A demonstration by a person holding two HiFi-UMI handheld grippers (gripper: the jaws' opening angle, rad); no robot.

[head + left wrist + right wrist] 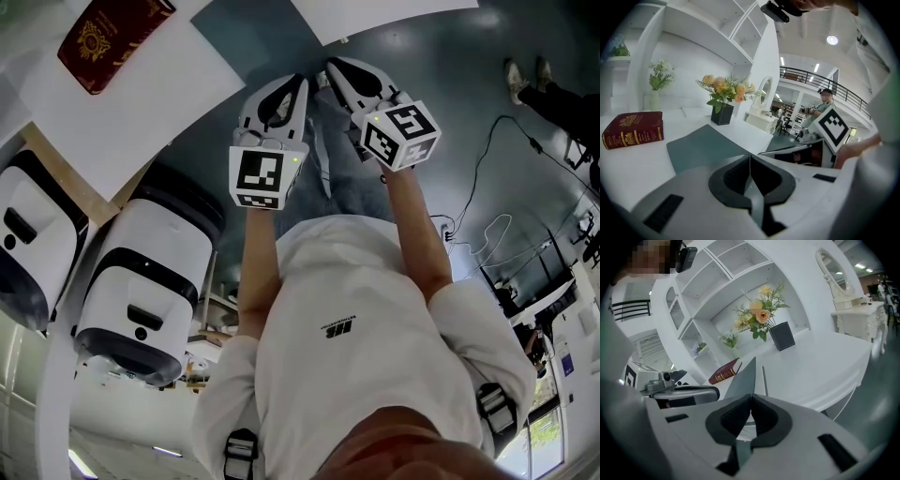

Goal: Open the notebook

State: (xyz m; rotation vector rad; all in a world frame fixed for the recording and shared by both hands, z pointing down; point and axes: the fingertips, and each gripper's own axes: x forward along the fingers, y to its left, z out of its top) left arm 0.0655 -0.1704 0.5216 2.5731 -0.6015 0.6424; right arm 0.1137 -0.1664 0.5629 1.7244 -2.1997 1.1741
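The right gripper (750, 397) has its jaws closed on the grey cover of the notebook (743, 377). They pinch the cover at its near edge, so it stands up at a slant with white pages showing under it. Just beside it, the left gripper (750, 158) has its jaws pressed together too, and I can see nothing between them. They point across the notebook's grey surface from the front edge of the counter (811, 366). The notebook sits on this white counter close to that front edge, near where the edge turns a corner. Further in, toward the back, a dark red book (724, 372) with gold print lies flat, well apart from the notebook. A dark square pot of flowers (782, 336) stands at the counter's back edge against the wall, and white shelves (717, 273) rise above it. The person holding both grippers wears a white shirt (347, 319)
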